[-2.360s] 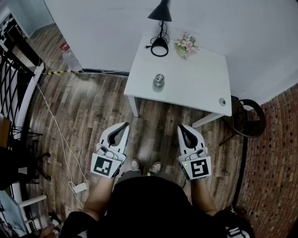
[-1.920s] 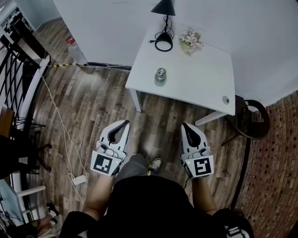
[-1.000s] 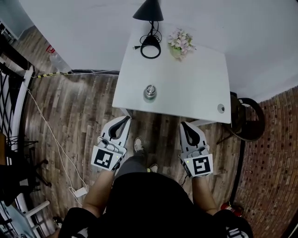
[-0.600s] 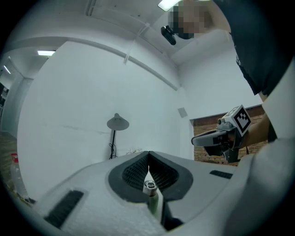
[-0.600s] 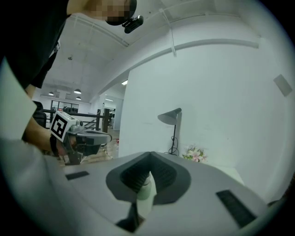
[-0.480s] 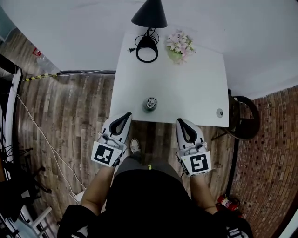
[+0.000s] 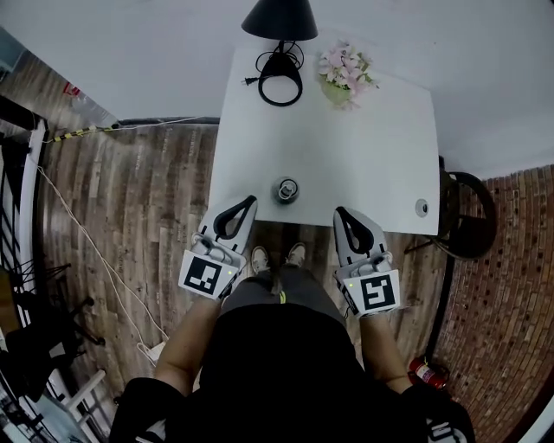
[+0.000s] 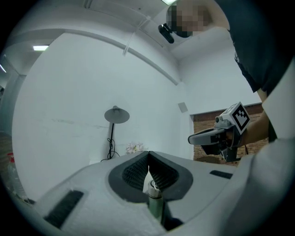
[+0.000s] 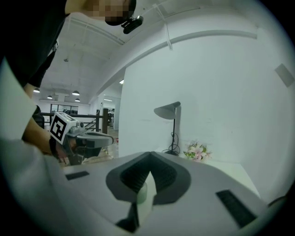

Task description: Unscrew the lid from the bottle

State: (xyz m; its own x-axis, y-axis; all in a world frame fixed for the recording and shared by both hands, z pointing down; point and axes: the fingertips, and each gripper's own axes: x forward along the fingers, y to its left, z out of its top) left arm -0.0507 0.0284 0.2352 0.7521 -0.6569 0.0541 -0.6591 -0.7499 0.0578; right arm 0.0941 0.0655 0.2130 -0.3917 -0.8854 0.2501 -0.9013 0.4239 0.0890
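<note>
A small metal bottle (image 7: 286, 190) with a screw lid stands upright near the front edge of the white table (image 7: 363, 147). My left gripper (image 7: 249, 202) is shut and empty, its tips just left of the bottle and apart from it. My right gripper (image 7: 339, 212) is also shut and empty, to the right of the bottle and slightly nearer me. In the left gripper view the bottle (image 8: 154, 199) shows below the shut tips of the left gripper (image 8: 148, 153). In the right gripper view the bottle (image 9: 142, 192) shows low behind the closed right gripper (image 9: 150, 154).
At the table's far side stand a black desk lamp (image 7: 279, 19) with its coiled cable (image 7: 279, 67) and a small flower pot (image 7: 346, 73). A small round object (image 7: 421, 208) lies at the front right corner. A dark stool (image 7: 467, 216) stands to the right, by a brick wall.
The person has walked up to the table, so the bottle now sits just ahead, between the two gripper tips. Both grippers have stayed shut.
</note>
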